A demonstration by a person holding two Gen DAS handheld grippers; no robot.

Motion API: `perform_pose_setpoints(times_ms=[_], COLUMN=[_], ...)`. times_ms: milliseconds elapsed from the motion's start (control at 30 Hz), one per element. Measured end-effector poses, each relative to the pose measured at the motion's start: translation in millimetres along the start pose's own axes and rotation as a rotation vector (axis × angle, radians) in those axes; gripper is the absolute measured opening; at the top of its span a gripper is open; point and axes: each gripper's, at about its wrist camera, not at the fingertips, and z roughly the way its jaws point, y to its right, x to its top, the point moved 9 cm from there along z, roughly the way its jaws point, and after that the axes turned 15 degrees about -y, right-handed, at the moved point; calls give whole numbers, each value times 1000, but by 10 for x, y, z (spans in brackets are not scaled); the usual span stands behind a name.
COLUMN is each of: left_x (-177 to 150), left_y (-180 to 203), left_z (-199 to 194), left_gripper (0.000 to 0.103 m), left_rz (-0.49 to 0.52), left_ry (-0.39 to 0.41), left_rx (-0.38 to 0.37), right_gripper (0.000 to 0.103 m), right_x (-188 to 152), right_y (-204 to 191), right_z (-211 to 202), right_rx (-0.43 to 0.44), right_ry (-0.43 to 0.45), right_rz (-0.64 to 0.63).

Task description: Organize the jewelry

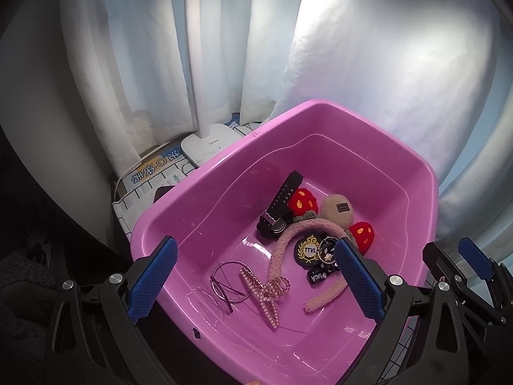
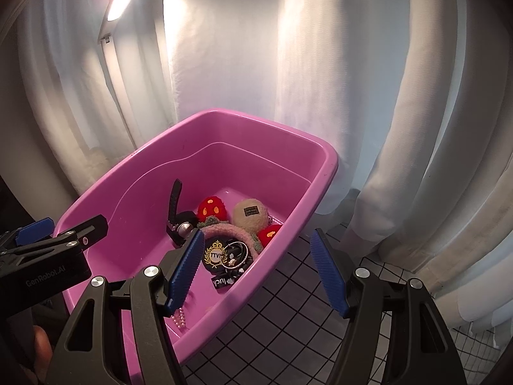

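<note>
Left wrist view looks down into the pink tub (image 1: pixel 320 118), where the jewelry is gathered in one place — a pearl hair claw (image 1: pixel 266 292), a thin wire hoop (image 1: pixel 229 280), a fuzzy pink headband (image 1: pixel 298 250), a black watch (image 1: pixel 279 211) and a round crest badge (image 1: pixel 309 248). The left gripper (image 1: pixel 256 276) hangs over the tub's near wall, jaws apart and empty, likely choosing a piece. The right gripper (image 2: pixel 258 272) straddles the tub's right rim, jaws apart, holding nothing. Only the right wrist view shows the checked bench (image 2: pixel 288 320) beside the tub; only the left shows the hoop and a white lamp base (image 1: pixel 208 144) behind it.
</note>
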Motion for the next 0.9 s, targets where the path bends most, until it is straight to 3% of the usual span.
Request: perform_pose_setpoints(times_ms=[900], left_x=[-27], left_y=[-162], left_z=[13], left_gripper=[97], left_rz=[-29], left_ry=[-20], left_rx=[28], right_gripper=[66], right_x=[-39], right_y=[-46], right_z=[-36], right_rx=[-4], right_ry=[1], right_rz=[-12])
